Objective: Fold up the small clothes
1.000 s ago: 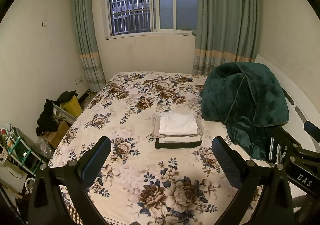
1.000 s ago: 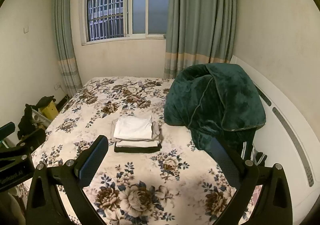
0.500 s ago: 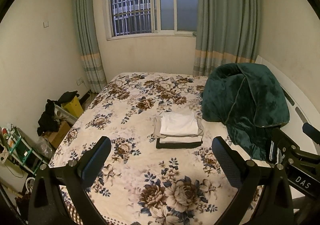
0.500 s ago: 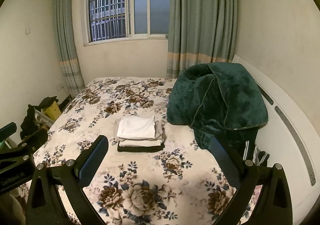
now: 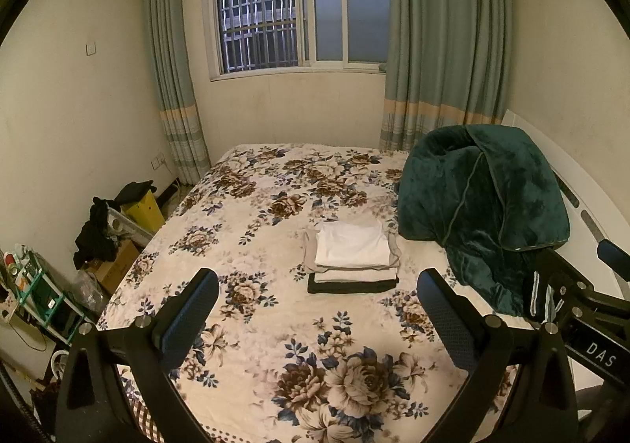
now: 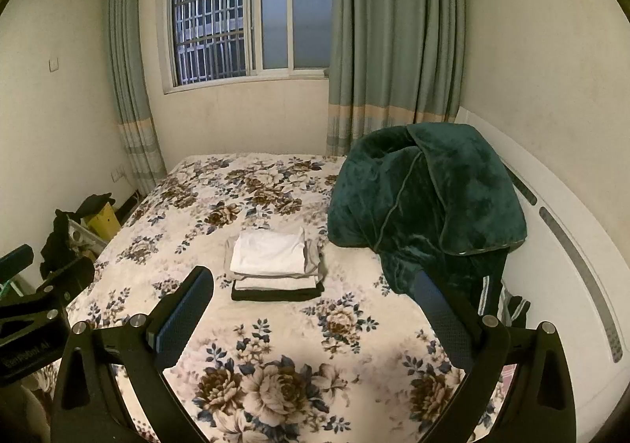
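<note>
A stack of folded small clothes lies on the floral bed, white piece on top, grey and white beneath, a black one at the bottom. It also shows in the right wrist view. My left gripper is open and empty, held above the near part of the bed, well short of the stack. My right gripper is open and empty too, at a similar distance. The right gripper's body shows at the right edge of the left wrist view.
A dark green plush blanket is heaped on the bed's right side against the white headboard. Left of the bed on the floor are a yellow box, dark clothes and a cardboard box. A window and curtains stand behind.
Both views have shifted slightly; the stack sits a touch lower and farther right in frame than a second ago. Both grippers stay open. Nothing on the bed moved.
</note>
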Demonstrator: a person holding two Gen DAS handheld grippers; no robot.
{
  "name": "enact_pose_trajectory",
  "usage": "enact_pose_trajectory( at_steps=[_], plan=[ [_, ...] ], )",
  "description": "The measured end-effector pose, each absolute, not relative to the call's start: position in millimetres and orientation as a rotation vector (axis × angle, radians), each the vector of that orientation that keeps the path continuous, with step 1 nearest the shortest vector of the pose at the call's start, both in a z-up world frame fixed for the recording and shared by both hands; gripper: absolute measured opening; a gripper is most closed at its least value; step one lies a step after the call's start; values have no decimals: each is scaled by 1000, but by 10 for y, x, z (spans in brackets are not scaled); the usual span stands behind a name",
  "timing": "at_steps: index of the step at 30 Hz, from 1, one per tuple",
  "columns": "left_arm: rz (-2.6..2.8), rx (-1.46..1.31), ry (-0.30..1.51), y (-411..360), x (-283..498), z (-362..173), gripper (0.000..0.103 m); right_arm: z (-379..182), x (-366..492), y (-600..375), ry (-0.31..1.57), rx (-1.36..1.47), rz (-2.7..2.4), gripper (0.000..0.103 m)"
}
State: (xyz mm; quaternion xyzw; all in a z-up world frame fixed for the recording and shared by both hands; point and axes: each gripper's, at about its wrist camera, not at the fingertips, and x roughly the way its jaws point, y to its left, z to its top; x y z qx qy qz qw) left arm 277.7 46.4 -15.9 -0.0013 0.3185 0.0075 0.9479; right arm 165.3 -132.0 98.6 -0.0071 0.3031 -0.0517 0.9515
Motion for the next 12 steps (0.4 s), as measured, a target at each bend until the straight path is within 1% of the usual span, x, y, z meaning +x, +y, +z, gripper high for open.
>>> enact_pose_trajectory(
  at_steps=[12],
  plan=[
    [35, 6, 628, 501, 2710, -76, 103, 980, 1627, -1345, 614, -9, -108, 103]
  ],
)
